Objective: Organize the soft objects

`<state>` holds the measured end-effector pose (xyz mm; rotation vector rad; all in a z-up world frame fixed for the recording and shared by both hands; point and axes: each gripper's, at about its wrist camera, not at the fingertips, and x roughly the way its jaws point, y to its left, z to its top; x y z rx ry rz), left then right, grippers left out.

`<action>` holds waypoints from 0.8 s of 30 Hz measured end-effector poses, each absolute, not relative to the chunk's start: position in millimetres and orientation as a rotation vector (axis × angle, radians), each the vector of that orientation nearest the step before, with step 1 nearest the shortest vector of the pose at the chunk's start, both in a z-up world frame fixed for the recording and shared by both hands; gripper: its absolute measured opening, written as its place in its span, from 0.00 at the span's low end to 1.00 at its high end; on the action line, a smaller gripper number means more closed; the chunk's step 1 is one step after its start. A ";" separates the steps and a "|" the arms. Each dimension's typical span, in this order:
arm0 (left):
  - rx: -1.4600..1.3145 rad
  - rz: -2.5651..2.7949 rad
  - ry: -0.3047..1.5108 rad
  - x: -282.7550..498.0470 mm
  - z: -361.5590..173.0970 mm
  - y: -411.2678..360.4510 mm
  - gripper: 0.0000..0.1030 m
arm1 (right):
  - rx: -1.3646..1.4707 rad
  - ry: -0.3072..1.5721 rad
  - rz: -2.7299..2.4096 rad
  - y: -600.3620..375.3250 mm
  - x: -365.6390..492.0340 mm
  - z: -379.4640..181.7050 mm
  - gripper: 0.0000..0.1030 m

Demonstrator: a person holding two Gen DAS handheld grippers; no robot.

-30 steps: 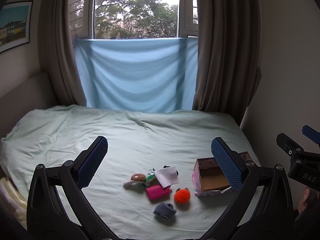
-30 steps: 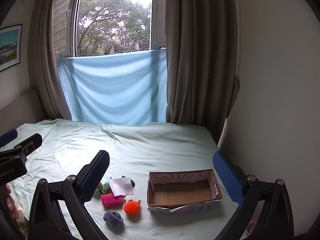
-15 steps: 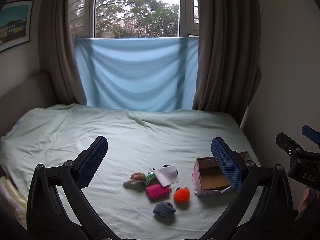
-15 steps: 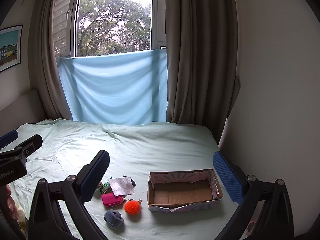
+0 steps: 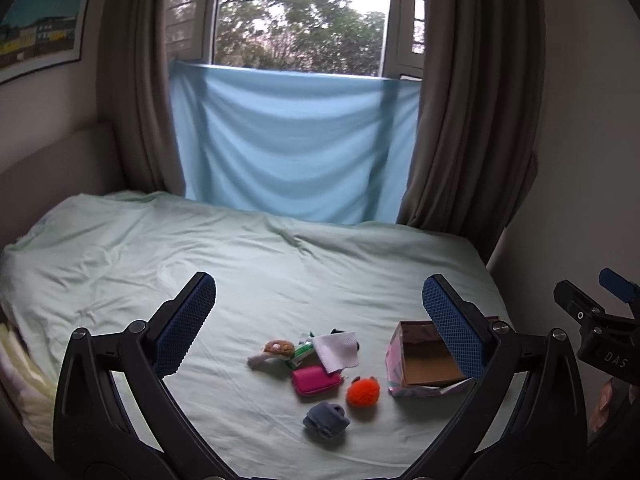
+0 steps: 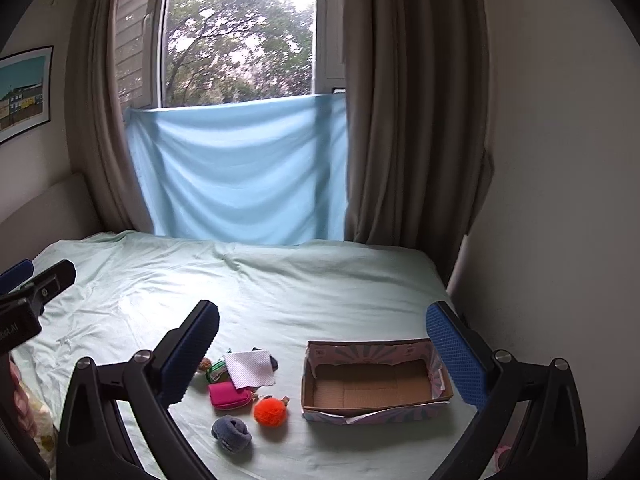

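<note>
Nothing sorted yet — the cardboard box sits empty; orange pom-pom, pink pouch, grey sock and what looks like a cloth lie beside it on the bed; left gripper and right gripper both gape wide, holding nothing.

We are in a bedroom of a home. A wide bed fills most of the room, covered by a rumpled pale green sheet, with a padded headboard along its left side. Behind the bed we see a window looking out on leafy trees, framed by heavy brown curtains, and a light blue cloth hung across its lower half. A framed picture of buildings hangs on the plain pale wall. Small household things and an open cardboard box lie on the sheet.
</note>
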<state>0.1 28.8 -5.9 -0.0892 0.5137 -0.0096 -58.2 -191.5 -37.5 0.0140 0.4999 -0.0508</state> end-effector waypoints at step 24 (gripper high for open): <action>0.090 -0.311 0.836 152.3 -236.2 132.2 0.99 | 0.129 0.754 -0.006 -93.2 67.1 -219.0 1.00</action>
